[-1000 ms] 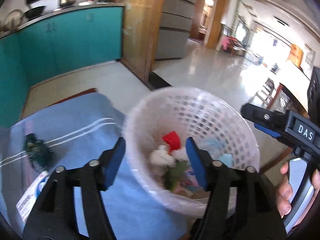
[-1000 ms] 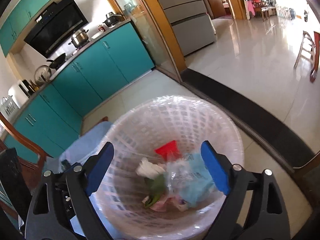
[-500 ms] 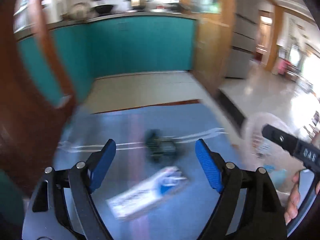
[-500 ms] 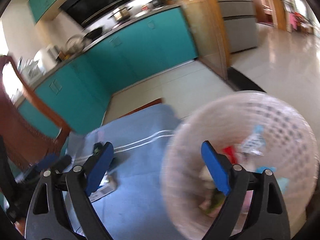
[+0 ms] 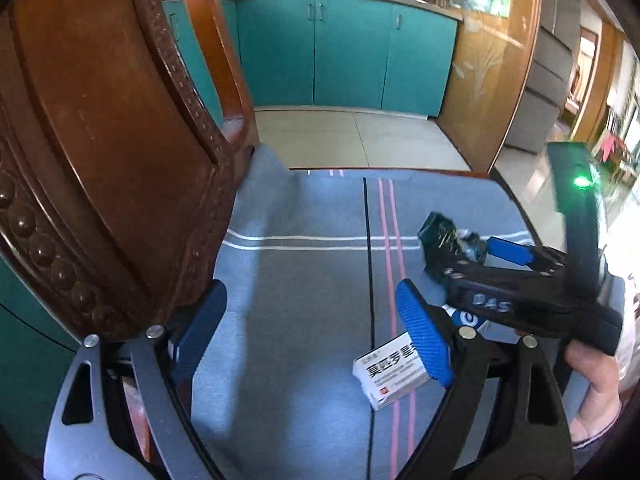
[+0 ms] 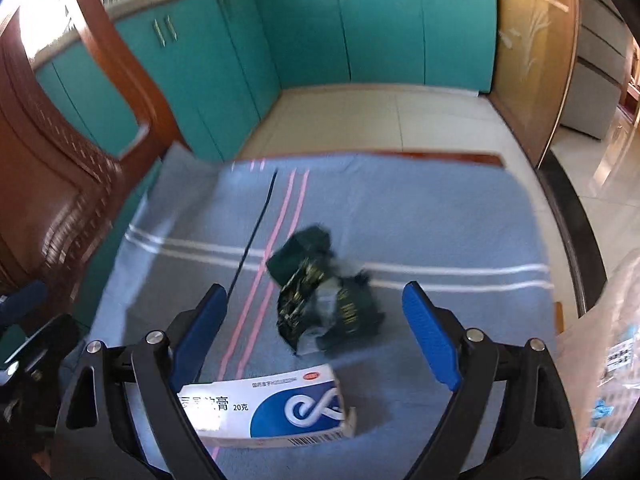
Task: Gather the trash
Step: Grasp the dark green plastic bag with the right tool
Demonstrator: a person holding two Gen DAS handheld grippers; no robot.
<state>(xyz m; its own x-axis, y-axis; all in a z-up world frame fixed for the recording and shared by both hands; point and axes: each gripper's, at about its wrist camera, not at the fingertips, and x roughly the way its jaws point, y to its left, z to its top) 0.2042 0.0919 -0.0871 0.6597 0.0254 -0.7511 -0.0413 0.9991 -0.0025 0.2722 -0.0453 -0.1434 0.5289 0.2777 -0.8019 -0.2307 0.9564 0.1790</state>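
The blue cloth (image 6: 420,216) covered the bench, its far edge running along a red-brown strip with floor tiles beyond. A carved wooden chair (image 5: 100,152) crowded the left side, close to the left gripper (image 5: 312,336); the middle and right of the cloth lay open. At the right edge in the right wrist view, the basket (image 6: 616,320) showed as a blurred pale rim.

The left gripper's jaws were opening, nothing between them but bare cloth. The right gripper (image 6: 316,336) stood released and wide, above the dark green wrapper (image 6: 320,288), not touching it. The white box (image 6: 276,412) lay just nearer than the wrapper, partly behind the right gripper's left finger.

A second earlier both grippers had hung over the basket with its trash in view. Since then both had swung left across the bench, so the basket slid out to the right and the wrapper and box came forward.
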